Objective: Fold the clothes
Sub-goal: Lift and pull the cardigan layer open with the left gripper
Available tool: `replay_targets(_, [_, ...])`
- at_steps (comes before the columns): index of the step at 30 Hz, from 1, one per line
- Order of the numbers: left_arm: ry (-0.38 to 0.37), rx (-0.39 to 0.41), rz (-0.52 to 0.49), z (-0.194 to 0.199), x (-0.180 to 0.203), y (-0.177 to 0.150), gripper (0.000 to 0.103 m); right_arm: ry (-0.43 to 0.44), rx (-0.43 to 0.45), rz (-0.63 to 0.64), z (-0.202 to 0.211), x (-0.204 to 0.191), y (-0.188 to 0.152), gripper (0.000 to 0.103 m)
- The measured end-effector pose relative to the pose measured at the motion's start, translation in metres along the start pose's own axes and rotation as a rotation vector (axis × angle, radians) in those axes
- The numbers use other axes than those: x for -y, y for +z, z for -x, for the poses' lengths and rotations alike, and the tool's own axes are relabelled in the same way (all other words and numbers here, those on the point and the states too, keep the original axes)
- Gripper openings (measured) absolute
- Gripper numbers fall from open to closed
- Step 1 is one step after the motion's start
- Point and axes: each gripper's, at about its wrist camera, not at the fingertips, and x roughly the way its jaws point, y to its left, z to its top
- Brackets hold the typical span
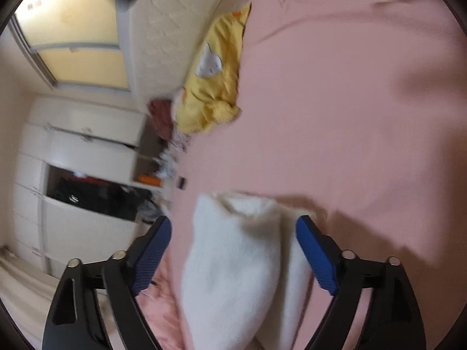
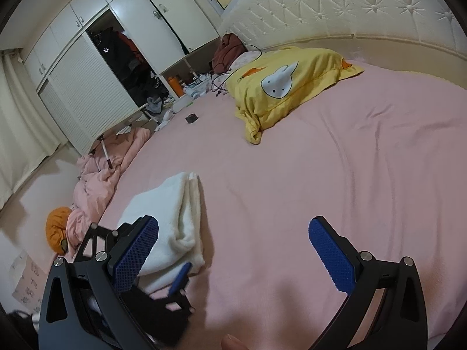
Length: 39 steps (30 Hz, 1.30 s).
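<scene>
While the folded white garment (image 2: 172, 218) lies on the pink bedsheet (image 2: 321, 175) near its left edge, long axis running away from the fingers, left gripper (image 1: 233, 250) straddles it, jaws spread, no pinch; right gripper (image 2: 233, 250) spread, empty, garment off to its left

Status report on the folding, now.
Left tool open, straddling the folded white fluffy garment, pads clear. Right tool open, empty, over the pink bedsheet. Nothing in the way.
</scene>
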Motion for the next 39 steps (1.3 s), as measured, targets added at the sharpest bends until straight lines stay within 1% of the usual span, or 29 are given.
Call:
replay_targets(1, [0.016,-0.016,-0.009,-0.005,0.005,0.000,0.091,0.000,-0.002,-0.004,-0.001,0.001,0.000,0.103])
replay_targets(3, [0.011,-0.062,-0.001,-0.022,0.009,-0.001,0.091,0.000,-0.006,-0.009,-0.002,0.002,0.000,0.103])
replay_targets(6, [0.031,-0.073,0.049,-0.025,0.003,-0.003,0.090,-0.003,-0.008,-0.009,-0.003,0.003,0.000,0.103])
replay_targets(7, [0.052,-0.075,0.046,-0.028,0.000,-0.004,0.086,-0.004,-0.009,-0.010,-0.003,0.003,0.000,0.103])
replay_targets(8, [0.067,-0.078,0.048,-0.030,-0.005,-0.006,0.077,-0.003,-0.011,-0.013,-0.004,0.003,0.000,0.103])
replay_targets(9, [0.075,-0.079,0.067,-0.031,-0.013,-0.009,0.075,-0.002,-0.014,-0.015,-0.005,0.004,0.000,0.103])
replay_targets(11, [0.086,-0.102,0.137,-0.036,-0.027,-0.015,0.075,-0.001,-0.018,-0.018,-0.006,0.004,0.000,0.103])
replay_targets(12, [0.077,-0.126,0.151,-0.041,-0.027,-0.018,0.075,0.001,-0.020,-0.019,-0.007,0.004,0.000,0.103])
replay_targets(13, [0.053,-0.152,0.134,-0.047,-0.022,-0.020,0.075,0.003,-0.023,-0.020,-0.008,0.004,0.000,0.103])
replay_targets(14, [0.010,-0.180,0.077,-0.055,-0.009,-0.022,0.069,0.004,-0.025,-0.021,-0.009,0.004,0.000,0.103])
replay_targets(15, [-0.005,-0.181,0.024,-0.058,0.002,-0.023,0.055,0.006,-0.029,-0.021,-0.010,0.004,0.001,0.103])
replay_targets(16, [0.013,-0.150,-0.016,-0.055,0.010,-0.023,0.051,0.007,-0.031,-0.018,-0.010,0.004,0.000,0.103])
replay_targets(17, [0.007,-0.144,-0.012,-0.056,0.011,-0.023,0.037,0.008,-0.030,-0.013,-0.010,0.003,0.000,0.103])
replay_targets(18, [-0.028,-0.158,0.033,-0.060,0.007,-0.024,0.028,0.008,-0.028,-0.008,-0.009,0.003,0.000,0.103])
replay_targets(21, [-0.116,-0.190,0.203,-0.065,-0.015,-0.025,0.025,0.011,-0.030,0.000,-0.010,0.002,0.000,0.103])
replay_targets(23, [-0.194,-0.207,0.358,-0.063,-0.038,-0.030,0.024,0.014,-0.046,-0.001,-0.013,0.004,-0.001,0.103])
replay_targets(24, [-0.220,-0.210,0.432,-0.063,-0.050,-0.034,0.023,0.015,-0.057,-0.003,-0.015,0.003,-0.004,0.103])
replay_targets(25, [-0.219,-0.205,0.512,-0.061,-0.067,-0.042,0.023,0.014,-0.069,-0.008,-0.018,0.003,-0.006,0.103])
replay_targets(27, [-0.178,-0.203,0.666,-0.056,-0.098,-0.061,0.022,0.005,-0.084,-0.006,-0.022,0.003,-0.009,0.103])
replay_targets(29, [-0.132,-0.209,0.857,-0.050,-0.140,-0.092,0.022,-0.004,-0.096,-0.002,-0.026,0.002,-0.012,0.103])
replay_targets(30, [-0.115,-0.216,0.963,-0.047,-0.161,-0.115,0.022,-0.012,-0.098,0.008,-0.028,0.001,-0.013,0.103])
replay_targets(31, [-0.089,-0.239,1.074,-0.043,-0.180,-0.144,0.022,-0.021,-0.099,0.022,-0.029,-0.001,-0.015,0.103])
replay_targets(32, [-0.052,-0.263,1.149,-0.038,-0.191,-0.170,0.022,-0.029,-0.099,0.036,-0.029,-0.003,-0.017,0.103])
replay_targets(34, [0.055,-0.331,1.253,-0.028,-0.204,-0.221,0.022,-0.037,-0.104,0.055,-0.031,-0.006,-0.021,0.103])
replay_targets(35, [0.107,-0.385,1.306,-0.023,-0.205,-0.255,0.022,-0.040,-0.107,0.064,-0.032,-0.007,-0.023,0.103])
replay_targets(36, [0.130,-0.442,1.361,-0.020,-0.199,-0.287,0.022,-0.044,-0.114,0.072,-0.032,-0.010,-0.027,0.103])
replay_targets(38, [0.134,-0.561,1.492,-0.018,-0.177,-0.349,0.022,-0.051,-0.137,0.083,-0.035,-0.015,-0.033,0.103])
replay_targets(39, [0.114,-0.616,1.591,-0.017,-0.160,-0.380,0.022,-0.056,-0.152,0.094,-0.037,-0.018,-0.037,0.103])
